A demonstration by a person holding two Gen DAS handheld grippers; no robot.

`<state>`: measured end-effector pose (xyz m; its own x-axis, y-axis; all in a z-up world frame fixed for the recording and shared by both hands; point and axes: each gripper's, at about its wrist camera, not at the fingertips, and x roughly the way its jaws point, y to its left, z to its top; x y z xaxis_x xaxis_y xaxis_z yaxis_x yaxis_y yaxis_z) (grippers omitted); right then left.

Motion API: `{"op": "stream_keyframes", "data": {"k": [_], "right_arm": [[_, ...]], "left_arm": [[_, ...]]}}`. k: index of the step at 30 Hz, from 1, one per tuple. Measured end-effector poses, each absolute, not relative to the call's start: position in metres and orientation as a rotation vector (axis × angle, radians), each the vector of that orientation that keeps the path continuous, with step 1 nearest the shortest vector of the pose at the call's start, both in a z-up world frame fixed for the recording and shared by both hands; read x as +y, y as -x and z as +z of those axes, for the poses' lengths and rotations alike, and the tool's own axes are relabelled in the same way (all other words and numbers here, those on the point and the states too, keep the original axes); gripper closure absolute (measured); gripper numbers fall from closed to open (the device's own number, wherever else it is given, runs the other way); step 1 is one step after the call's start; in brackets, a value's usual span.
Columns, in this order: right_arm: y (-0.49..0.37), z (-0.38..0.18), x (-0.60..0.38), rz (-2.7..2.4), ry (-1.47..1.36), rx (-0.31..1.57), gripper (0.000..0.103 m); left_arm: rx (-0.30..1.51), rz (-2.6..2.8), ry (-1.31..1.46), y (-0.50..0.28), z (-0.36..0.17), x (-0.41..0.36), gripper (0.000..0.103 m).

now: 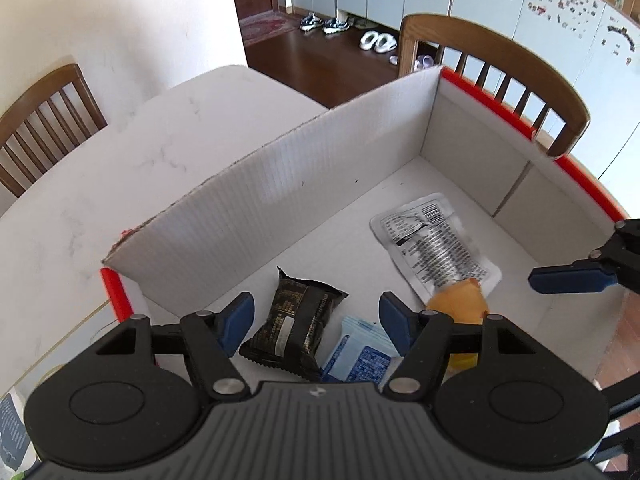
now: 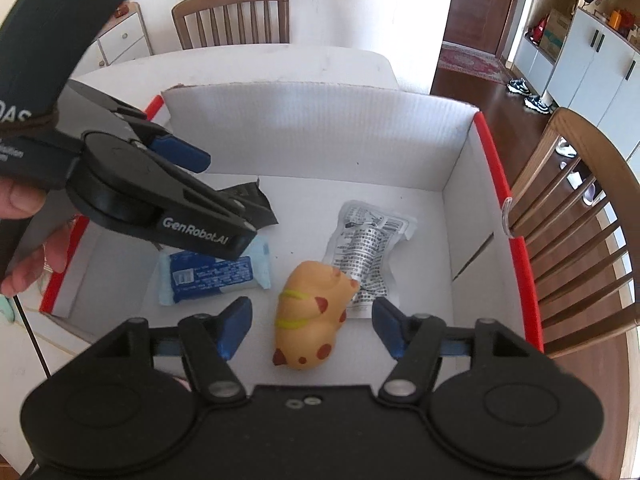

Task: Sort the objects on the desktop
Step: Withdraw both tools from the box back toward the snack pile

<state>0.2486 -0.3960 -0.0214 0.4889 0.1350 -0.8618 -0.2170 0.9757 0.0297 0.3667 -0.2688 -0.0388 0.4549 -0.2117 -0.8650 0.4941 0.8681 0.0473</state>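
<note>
A: What's around the box (image 2: 460, 168)?

B: White table (image 1: 100, 168), wooden chairs (image 1: 496, 68) at the far side and right. Shoes on the dark floor beyond. Box has white walls w/ red edges; its tall far wall blocks the table behind it.

A: And inside?

B: Four things, all on the box floor. Black snack packet (image 1: 294, 330) far left, blue-white tissue pack (image 2: 214, 278) near left, orange toy cat (image 2: 310, 318) near the middle, silver printed pouch (image 2: 368, 252) just right of it, the cat's head overlapping the pouch's near edge.

A: Claws?

B: Left gripper (image 1: 316, 314) is spread apart, nothing clamped; the black packet lies below its gap, tissue pack just right of that. Right gripper (image 2: 310, 322) is also wide, holding nothing; the cat sits under its gap, clear of both pads. In the right view the left claw crosses over the black packet and hides most of it.
</note>
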Motion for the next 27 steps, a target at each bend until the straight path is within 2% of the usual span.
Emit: {"op": "stream_keyframes", "data": {"k": [17,27], "right_arm": [[-0.225,0.001,-0.385,0.102,0.004,0.982,0.037],[-0.210,0.017,-0.363,0.015,-0.049,0.940,0.030]], "left_arm": [[0.862,-0.511,-0.234,-0.318,0.013,-0.227,0.035],[0.791,-0.534,-0.226,-0.291,0.032,-0.184,0.035]]}}
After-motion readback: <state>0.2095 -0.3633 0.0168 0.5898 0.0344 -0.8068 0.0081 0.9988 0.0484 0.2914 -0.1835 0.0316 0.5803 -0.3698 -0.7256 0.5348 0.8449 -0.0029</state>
